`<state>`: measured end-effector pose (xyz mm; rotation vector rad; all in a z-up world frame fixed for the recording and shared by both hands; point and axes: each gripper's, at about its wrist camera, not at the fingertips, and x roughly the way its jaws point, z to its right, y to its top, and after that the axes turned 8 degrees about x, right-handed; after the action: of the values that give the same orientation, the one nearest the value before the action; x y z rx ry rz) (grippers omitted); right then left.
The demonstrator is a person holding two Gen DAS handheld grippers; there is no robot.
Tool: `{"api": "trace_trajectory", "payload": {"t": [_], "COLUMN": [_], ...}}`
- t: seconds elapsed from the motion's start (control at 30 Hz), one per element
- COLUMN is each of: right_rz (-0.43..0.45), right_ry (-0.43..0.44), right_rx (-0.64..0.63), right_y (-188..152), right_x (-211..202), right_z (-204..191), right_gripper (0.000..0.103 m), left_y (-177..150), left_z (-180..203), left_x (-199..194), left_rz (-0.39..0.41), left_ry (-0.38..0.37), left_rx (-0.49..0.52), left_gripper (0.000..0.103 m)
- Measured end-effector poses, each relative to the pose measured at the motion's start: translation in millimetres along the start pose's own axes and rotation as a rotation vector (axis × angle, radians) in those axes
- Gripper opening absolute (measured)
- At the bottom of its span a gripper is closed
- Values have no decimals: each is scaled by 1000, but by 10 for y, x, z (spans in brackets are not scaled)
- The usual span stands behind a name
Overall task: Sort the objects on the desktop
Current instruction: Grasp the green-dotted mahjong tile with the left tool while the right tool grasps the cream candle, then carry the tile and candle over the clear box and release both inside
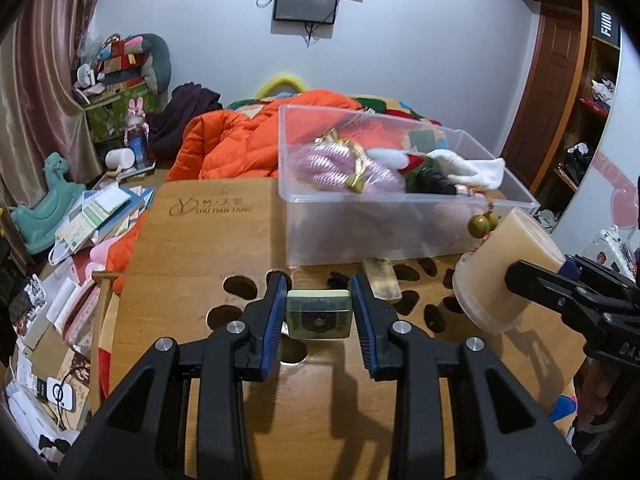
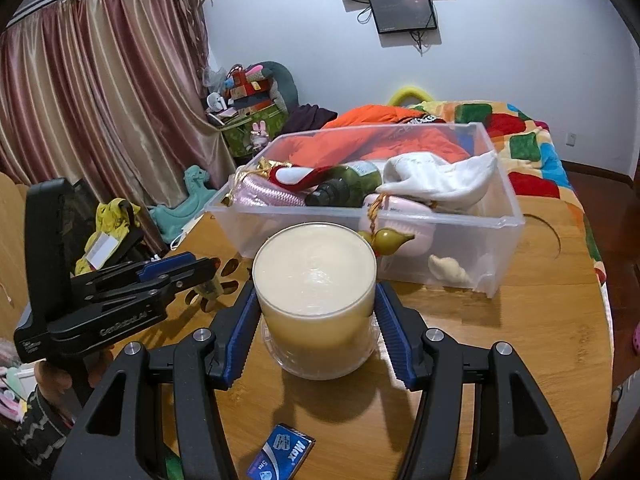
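Note:
My left gripper (image 1: 319,304) is shut on a small pale-green box (image 1: 319,314), held a little above the bamboo table (image 1: 224,248). At the right edge of the left wrist view, my right gripper (image 1: 520,276) grips a cream-filled clear tub (image 1: 508,264), tilted and off the table. In the right wrist view the tub (image 2: 316,280) sits between the right gripper's (image 2: 316,296) blue pads. The left gripper (image 2: 204,268) shows at the left, held by a hand; its box is hidden there. Behind both stands a clear plastic bin (image 1: 400,236) (image 2: 500,224).
The bin holds a pink ribbed item (image 1: 340,166), a dark green bottle (image 2: 344,190) and white cloth (image 2: 440,180); a gourd charm (image 2: 390,240) hangs over its rim. A yellowish translucent bar (image 1: 382,280) and a blue packet (image 2: 282,454) lie on the table. Oval holes (image 1: 240,286) pierce the tabletop.

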<state>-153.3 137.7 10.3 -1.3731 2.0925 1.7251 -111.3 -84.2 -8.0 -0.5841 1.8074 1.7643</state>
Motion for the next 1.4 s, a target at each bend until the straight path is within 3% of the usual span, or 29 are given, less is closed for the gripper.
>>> {"api": "trace_trajectory", "payload": {"t": [0.53,0.9,1.4], "right_rz": [97,137,156], "right_ry": [-25,-33,-59], "right_rx": [-24,-35,-46], "right_y": [306,545,852], "right_x": [-373,-361,-185], "right_z": [25,58,191], "right_gripper": [54,54,54], "left_y": [391,677,994], "left_z": [151,189,34], "left_x": [-261,-289,26], "left_rz": [105,153,154], "left_ry": [-41,-58,-49], "left_rx": [31,44,30], "left_gripper": [33,33,33]}}
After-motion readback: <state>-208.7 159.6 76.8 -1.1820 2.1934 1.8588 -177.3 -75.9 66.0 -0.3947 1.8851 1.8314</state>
